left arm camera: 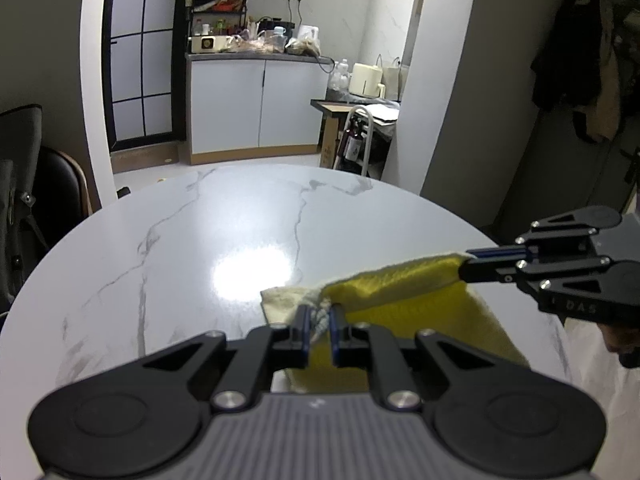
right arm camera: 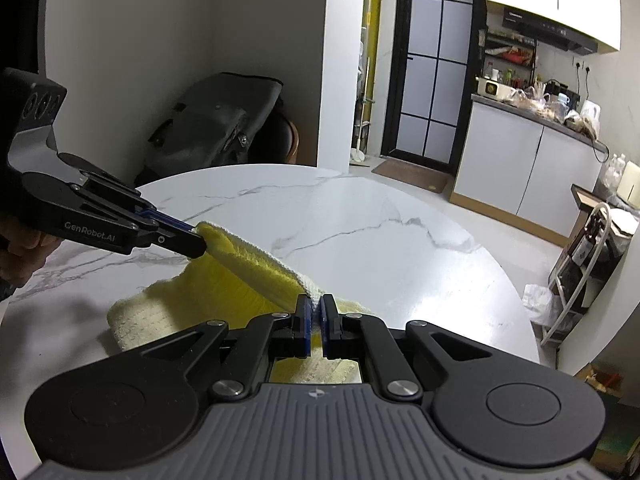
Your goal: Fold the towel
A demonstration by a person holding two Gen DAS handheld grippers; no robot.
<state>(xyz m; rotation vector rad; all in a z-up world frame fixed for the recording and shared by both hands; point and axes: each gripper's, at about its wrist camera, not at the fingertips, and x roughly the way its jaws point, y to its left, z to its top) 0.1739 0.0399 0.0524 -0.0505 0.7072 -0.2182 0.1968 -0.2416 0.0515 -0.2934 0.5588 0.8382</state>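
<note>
A yellow towel (left arm camera: 416, 304) with a pale cream underside lies on the round white marble table (left arm camera: 200, 240). My left gripper (left arm camera: 319, 314) is shut on one corner of the towel, lifted a little off the table. My right gripper (right arm camera: 315, 307) is shut on the other corner of the same edge. That edge stretches taut between the two grippers while the rest of the towel (right arm camera: 208, 292) hangs down onto the table. The right gripper shows in the left wrist view (left arm camera: 468, 266), the left gripper in the right wrist view (right arm camera: 198, 240).
A chair with a dark bag (right arm camera: 216, 120) stands behind the table. A kitchen counter with white cabinets (left arm camera: 256, 108) is farther back. A low rack with bottles (left arm camera: 356, 140) stands beyond the table's far right edge.
</note>
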